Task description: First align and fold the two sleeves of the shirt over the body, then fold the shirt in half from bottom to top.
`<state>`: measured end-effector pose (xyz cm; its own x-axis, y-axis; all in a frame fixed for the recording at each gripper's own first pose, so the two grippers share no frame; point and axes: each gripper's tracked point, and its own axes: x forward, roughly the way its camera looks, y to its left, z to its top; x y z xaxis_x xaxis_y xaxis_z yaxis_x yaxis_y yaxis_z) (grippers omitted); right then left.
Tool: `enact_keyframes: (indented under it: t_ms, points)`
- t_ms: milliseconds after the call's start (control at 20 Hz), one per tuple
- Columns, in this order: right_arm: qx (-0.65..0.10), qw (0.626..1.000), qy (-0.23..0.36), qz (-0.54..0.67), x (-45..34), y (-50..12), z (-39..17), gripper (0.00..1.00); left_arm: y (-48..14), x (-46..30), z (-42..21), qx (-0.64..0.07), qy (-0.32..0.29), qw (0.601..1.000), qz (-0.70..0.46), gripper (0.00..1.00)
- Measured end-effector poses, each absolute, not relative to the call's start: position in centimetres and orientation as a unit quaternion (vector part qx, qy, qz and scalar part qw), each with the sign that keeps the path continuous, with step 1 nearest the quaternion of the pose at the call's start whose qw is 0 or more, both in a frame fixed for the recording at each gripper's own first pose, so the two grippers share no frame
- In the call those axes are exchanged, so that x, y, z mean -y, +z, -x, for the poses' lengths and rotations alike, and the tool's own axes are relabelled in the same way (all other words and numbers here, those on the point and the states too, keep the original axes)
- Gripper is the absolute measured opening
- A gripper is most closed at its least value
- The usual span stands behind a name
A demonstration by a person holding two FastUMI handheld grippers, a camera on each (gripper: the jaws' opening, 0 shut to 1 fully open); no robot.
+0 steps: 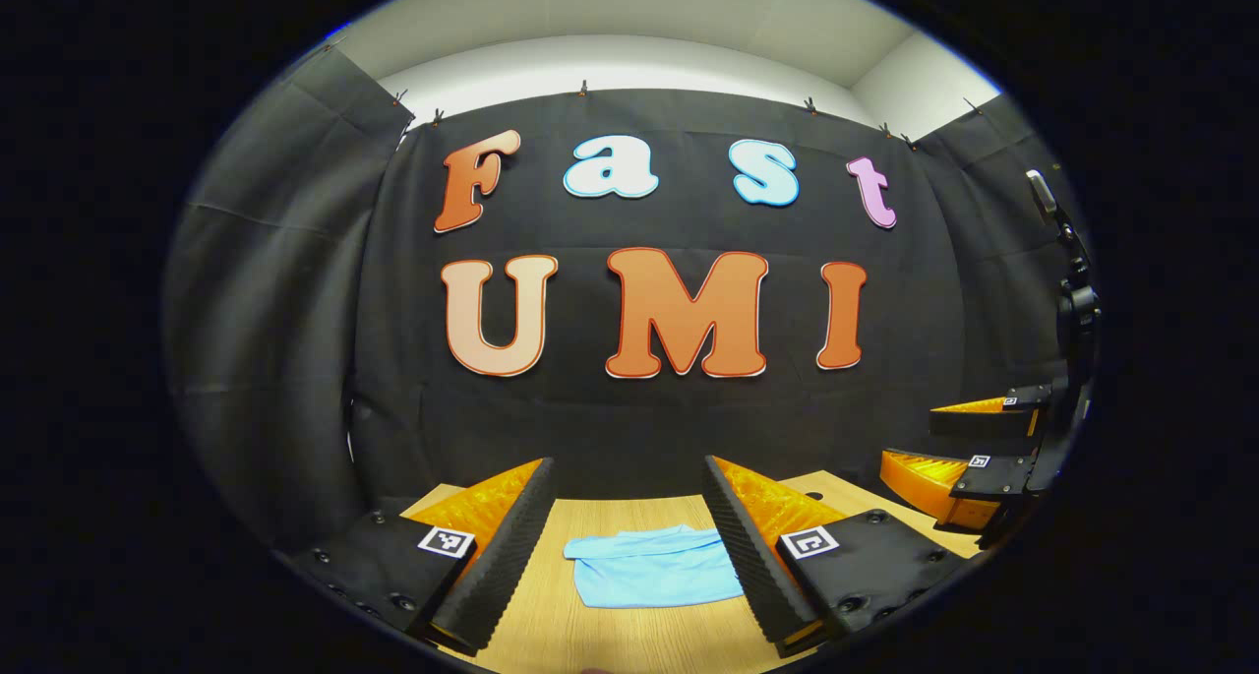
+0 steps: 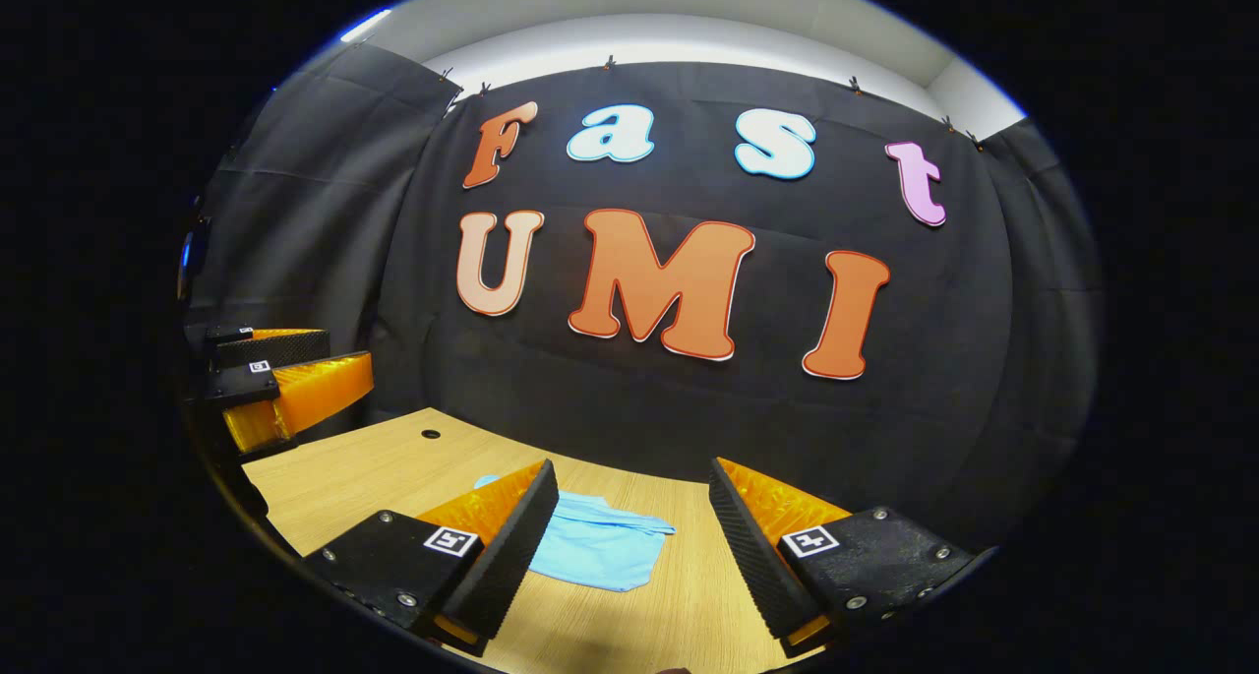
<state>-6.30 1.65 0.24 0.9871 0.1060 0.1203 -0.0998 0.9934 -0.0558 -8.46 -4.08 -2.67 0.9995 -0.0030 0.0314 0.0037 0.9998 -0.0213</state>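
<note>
A light blue shirt (image 1: 654, 568) lies folded into a small bundle on the wooden table (image 1: 610, 635), framed between the fingers of my left gripper (image 1: 628, 546), which is open and held above the table, touching nothing. In the right gripper view the same shirt (image 2: 600, 546) lies just left of the gap of my right gripper (image 2: 634, 551), partly hidden behind its left finger; that gripper is open and holds nothing. The right gripper (image 1: 974, 448) also appears at the right edge of the left gripper view, and the left gripper (image 2: 280, 384) at the left edge of the right gripper view.
The wooden table (image 2: 374, 467) has a small round hole (image 2: 431, 434) near its far edge. Black cloth walls close the booth behind and on both sides. A dark stand (image 1: 1067, 261) rises at the right edge.
</note>
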Motion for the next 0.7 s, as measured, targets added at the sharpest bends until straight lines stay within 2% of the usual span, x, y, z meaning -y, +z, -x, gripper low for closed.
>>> enact_keyframes:
  t_ms: [200, 700]
  points:
    - [0.056, 0.998, 0.042, 0.007, -3.0, 0.5, 5.8, 0.96, -1.8, 1.9, 8.3, 0.029, -0.008, 1.0, 0.007, 0.97]
    - [0.034, 0.999, -0.007, 0.027, -4.2, -0.4, 6.8, 0.96, -4.0, -0.3, 5.3, 0.052, -0.049, 0.997, -0.01, 0.96]
